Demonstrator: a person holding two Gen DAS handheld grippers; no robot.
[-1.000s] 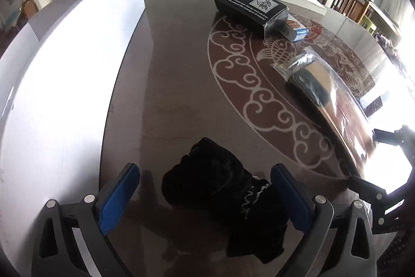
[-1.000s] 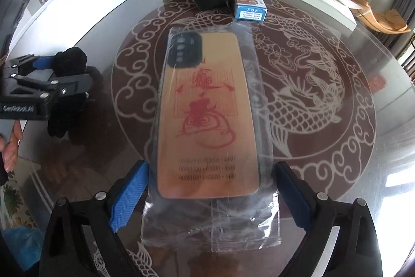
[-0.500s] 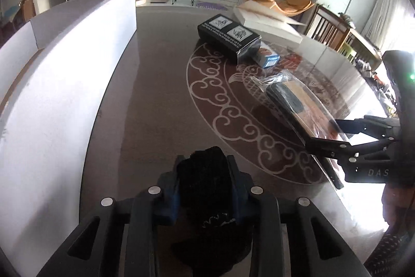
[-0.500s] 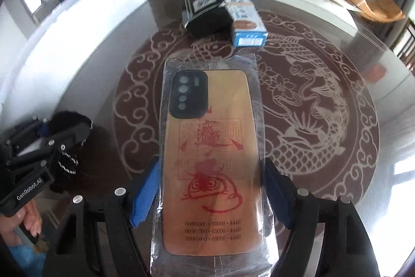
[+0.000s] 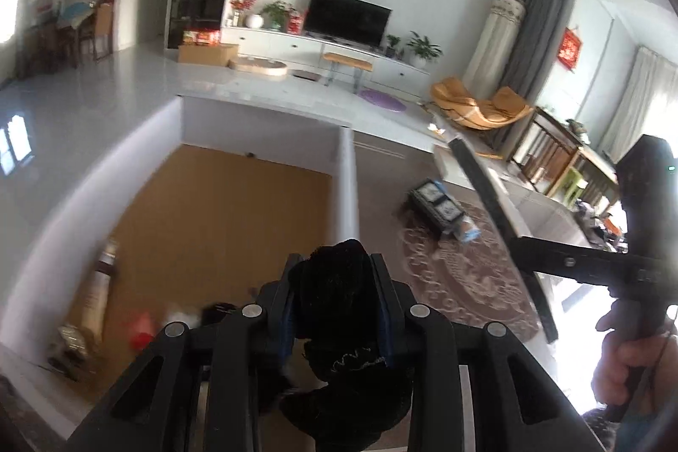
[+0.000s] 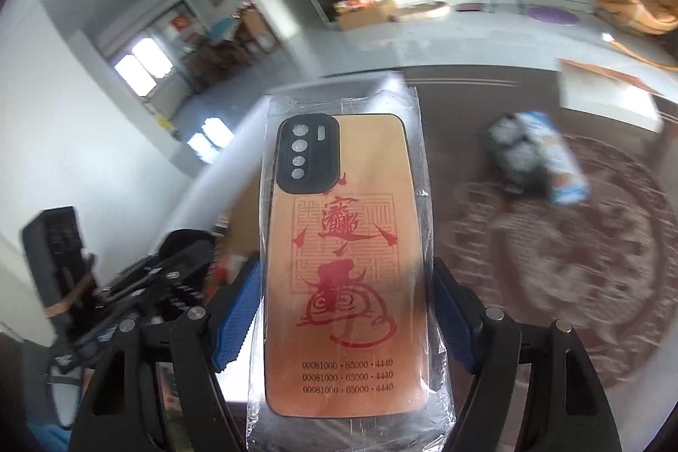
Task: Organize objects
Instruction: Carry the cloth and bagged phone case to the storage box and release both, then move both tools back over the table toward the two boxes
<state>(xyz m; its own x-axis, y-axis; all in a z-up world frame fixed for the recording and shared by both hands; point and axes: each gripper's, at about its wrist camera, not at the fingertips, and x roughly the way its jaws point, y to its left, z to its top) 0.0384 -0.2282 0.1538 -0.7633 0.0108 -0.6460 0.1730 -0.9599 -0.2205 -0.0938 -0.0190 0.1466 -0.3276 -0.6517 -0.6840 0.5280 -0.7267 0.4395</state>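
Left wrist view: the left claw (image 5: 337, 303) is pinched tight on a crumpled black fabric bundle with a thin white-stitched edge (image 5: 339, 325). The bundle's lower folds hang below the frame edge, out of sight. A second ago this claw stood spread with the bundle lying on the bench (image 5: 381, 176); now the bundle is lifted clear, over the white-walled open cardboard box with a brown floor (image 5: 220, 214). Items on the box floor — something red, something white, a tan tube — are too blurred to name. On the right, the right claw's black frame (image 5: 593, 265) carries the bagged phone case edge-on (image 5: 500, 214); a hand (image 5: 627, 363) grips its handle, partly cut off.

Right wrist view: the right claw (image 6: 345, 320) presses its blue pads (image 6: 233, 320) on the sides of an orange phone case with red calligraphy, sealed in a clear plastic bag (image 6: 343, 261). Earlier the case lay flat on the bench between spread pads; now it is raised off it. The black box and blue-white carton (image 6: 534, 159) behind are smeared — labels unreadable.
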